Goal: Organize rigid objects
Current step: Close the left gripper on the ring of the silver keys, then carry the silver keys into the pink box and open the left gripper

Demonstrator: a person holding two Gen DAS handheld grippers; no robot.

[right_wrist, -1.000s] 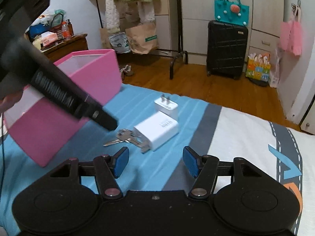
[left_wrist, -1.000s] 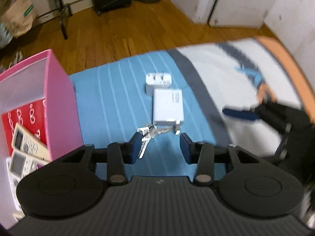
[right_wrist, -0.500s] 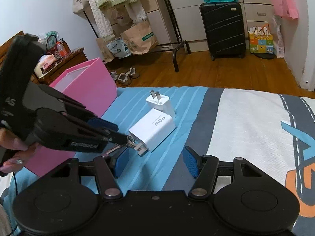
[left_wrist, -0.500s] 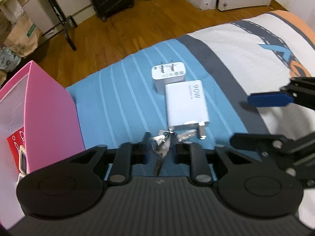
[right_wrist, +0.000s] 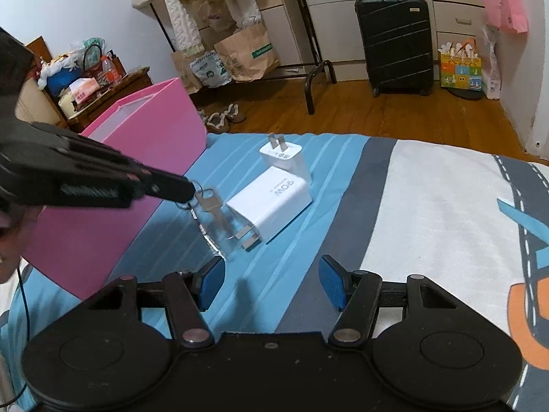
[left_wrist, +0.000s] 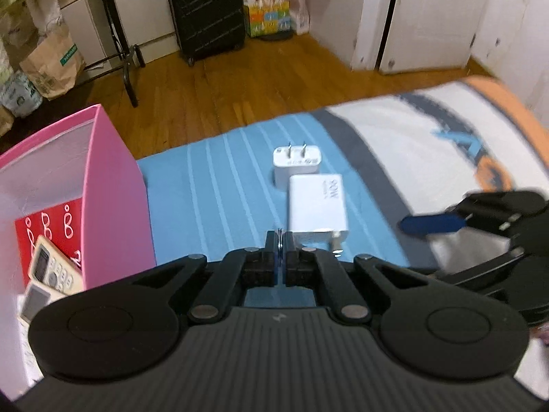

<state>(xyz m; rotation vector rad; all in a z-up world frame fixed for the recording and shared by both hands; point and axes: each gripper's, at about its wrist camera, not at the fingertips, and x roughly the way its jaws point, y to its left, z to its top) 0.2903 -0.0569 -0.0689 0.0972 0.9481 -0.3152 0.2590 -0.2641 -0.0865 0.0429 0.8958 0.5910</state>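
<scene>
Two chargers [right_wrist: 271,199] lying ahead; left gripper [right_wrist: 187,190] pinching dangling keys [right_wrist: 209,206], pink bin [right_wrist: 151,127] just leftward; right gripper [right_wrist: 272,281] gaping wide.

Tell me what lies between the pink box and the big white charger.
Bare striped blue bedcover in the left wrist view; in the right wrist view the keys hang over it, clamped in the left gripper.

Bed [right_wrist: 429,206] carries two chargers [right_wrist: 271,202] and pink box [right_wrist: 113,213].
</scene>
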